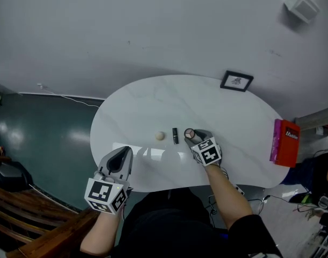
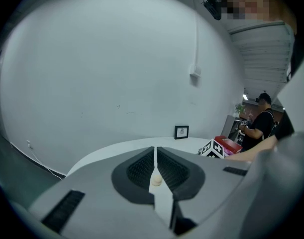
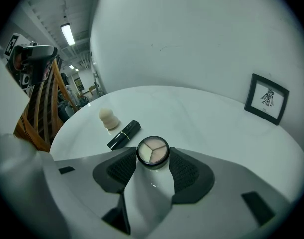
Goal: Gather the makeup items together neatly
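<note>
One white table (image 1: 233, 122) carries three makeup items: one sponge, one lipstick and one round compact. The left gripper (image 2: 155, 152) has its jaws together on nothing. The cream sponge (image 1: 160, 136) lies well ahead of them and shows only through the thin slit between the pads. The black lipstick (image 1: 175, 136) lies between the sponge and the right jaws, just beside their left tip; its print is too small to read. The right gripper (image 1: 194, 135) has its jaws clamped on the compact (image 3: 152, 151) at their very tips. Farther right are one framed picture (image 1: 237, 81), well beyond the jaws, and one red box (image 1: 285, 143).
</note>
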`<state>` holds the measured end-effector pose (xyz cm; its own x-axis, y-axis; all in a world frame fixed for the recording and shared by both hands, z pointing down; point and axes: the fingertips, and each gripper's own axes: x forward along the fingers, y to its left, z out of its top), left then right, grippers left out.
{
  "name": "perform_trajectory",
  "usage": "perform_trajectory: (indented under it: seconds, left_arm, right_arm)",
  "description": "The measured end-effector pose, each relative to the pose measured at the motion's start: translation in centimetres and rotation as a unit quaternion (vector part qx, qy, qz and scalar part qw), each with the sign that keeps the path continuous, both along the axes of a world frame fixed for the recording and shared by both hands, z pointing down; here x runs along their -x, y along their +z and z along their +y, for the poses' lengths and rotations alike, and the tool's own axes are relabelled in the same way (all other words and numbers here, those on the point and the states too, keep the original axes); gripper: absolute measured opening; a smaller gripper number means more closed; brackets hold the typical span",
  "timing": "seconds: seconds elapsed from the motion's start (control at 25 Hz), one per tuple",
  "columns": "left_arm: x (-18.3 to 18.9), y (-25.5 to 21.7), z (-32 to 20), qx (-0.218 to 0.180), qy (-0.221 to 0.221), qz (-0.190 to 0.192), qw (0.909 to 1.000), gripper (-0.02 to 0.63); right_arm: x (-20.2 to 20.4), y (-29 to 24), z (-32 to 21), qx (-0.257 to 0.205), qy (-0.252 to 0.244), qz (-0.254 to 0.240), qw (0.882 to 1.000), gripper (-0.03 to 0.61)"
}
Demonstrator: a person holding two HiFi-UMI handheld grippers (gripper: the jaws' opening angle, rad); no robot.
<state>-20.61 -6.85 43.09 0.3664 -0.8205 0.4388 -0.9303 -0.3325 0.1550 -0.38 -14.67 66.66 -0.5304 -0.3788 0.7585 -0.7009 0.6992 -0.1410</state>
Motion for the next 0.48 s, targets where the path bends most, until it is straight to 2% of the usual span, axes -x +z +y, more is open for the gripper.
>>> perform_trajectory:
  seconds: [0.32, 0.48]
  left_arm:
    - [-0.2, 0.0, -1.0, -0.003, 0.012, 0.007, 0.9999, 0.026]
    - [-0.2, -1.0, -1.7, -0.020, 0.021, 0.011, 0.9995, 0.026]
  right_arm:
    - [0.0, -0.5, 0.1, 0.017, 0.006, -0.019, 1.000, 0.215]
    - [-0.6, -2.6, -0.2, 0.007, 0.018, -0.032, 0.999, 0.215]
